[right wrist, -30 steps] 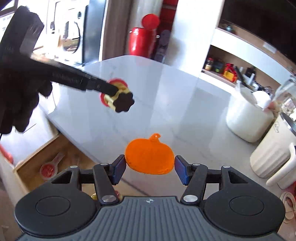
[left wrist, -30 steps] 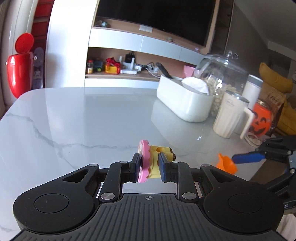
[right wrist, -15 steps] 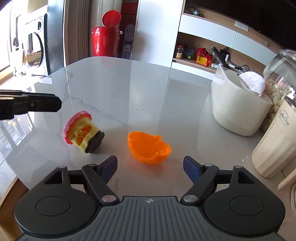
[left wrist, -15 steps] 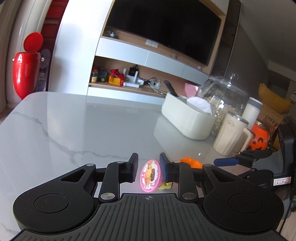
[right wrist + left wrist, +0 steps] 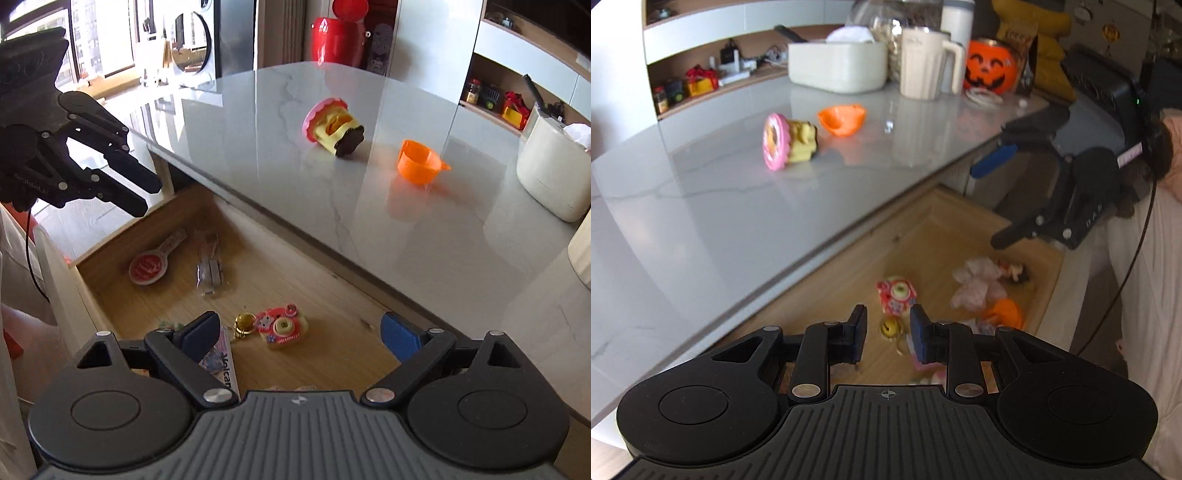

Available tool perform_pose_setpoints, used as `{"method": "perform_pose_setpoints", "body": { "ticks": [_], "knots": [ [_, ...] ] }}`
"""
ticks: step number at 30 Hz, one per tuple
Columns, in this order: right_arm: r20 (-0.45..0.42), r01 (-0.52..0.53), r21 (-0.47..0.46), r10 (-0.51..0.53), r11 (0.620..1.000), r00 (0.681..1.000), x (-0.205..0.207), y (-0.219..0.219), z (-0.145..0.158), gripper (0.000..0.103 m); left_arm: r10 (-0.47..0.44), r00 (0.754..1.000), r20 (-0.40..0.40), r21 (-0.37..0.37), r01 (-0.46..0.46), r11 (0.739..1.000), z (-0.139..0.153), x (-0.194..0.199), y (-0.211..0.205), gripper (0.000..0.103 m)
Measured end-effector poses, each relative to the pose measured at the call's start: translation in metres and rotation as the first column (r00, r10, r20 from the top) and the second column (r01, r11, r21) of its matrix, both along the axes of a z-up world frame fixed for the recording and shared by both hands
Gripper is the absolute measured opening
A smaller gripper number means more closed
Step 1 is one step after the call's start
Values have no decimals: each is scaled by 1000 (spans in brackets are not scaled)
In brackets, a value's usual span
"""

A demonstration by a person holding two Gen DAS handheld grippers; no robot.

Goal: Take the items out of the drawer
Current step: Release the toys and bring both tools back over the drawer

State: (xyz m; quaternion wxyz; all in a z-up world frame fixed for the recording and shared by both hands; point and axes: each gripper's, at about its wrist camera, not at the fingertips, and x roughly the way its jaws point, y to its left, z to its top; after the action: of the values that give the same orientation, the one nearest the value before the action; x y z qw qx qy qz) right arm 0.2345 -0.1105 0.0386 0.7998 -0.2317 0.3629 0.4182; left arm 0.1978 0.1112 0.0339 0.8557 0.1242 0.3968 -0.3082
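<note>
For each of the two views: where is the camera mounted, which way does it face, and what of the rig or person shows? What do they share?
Left wrist: on the left gripper, looking down into the open drawer; the right gripper and a pale sleeve show at right.
Right wrist: on the right gripper, jaws opening and empty, over the drawer; the left gripper shows at left.
Shared: drawer, toy camera, cupcake toy, orange cup, countertop.
</note>
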Motion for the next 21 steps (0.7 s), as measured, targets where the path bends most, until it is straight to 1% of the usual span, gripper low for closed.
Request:
{"method": "perform_pose_setpoints", "body": {
  "ticks": [1,3,5,7,9,13,18,21],
  "knots": [
    [3,0,-20,0,1000,1000,-1,2,-3,94,-15,1000,-24,30,16,999,-7,3,-7,28],
    [5,12,-44,-12,999,1000,1,2,-5,94,-14,997,-75,82,20,996,-21,8,-12,30],
    [6,40,-48,-40,998,999,7,1,-6,96,-1,997,-73,139,11,990,-30,15,-20,29],
    [-5,68,-54,-68,996,998,11,-2,-8,99,-12,998,-62,177,22,984,-38,20,-28,29],
    [-24,80,-70,-82,994,996,15,-6,-12,99,-29,997,-76,171,42,984,-44,25,-34,29],
    [-27,73,-107,-76,992,997,13,-11,-20,99,-38,993,-111,157,55,986,-56,33,-49,29],
    [-28,69,-120,-73,990,997,12,-10,-24,99,-70,992,-106,175,88,981,-64,33,-67,29],
    [-29,71,-116,-75,991,997,12,-10,-23,101,-53,994,-101,174,70,982,-66,34,-70,29]
  ]
}}
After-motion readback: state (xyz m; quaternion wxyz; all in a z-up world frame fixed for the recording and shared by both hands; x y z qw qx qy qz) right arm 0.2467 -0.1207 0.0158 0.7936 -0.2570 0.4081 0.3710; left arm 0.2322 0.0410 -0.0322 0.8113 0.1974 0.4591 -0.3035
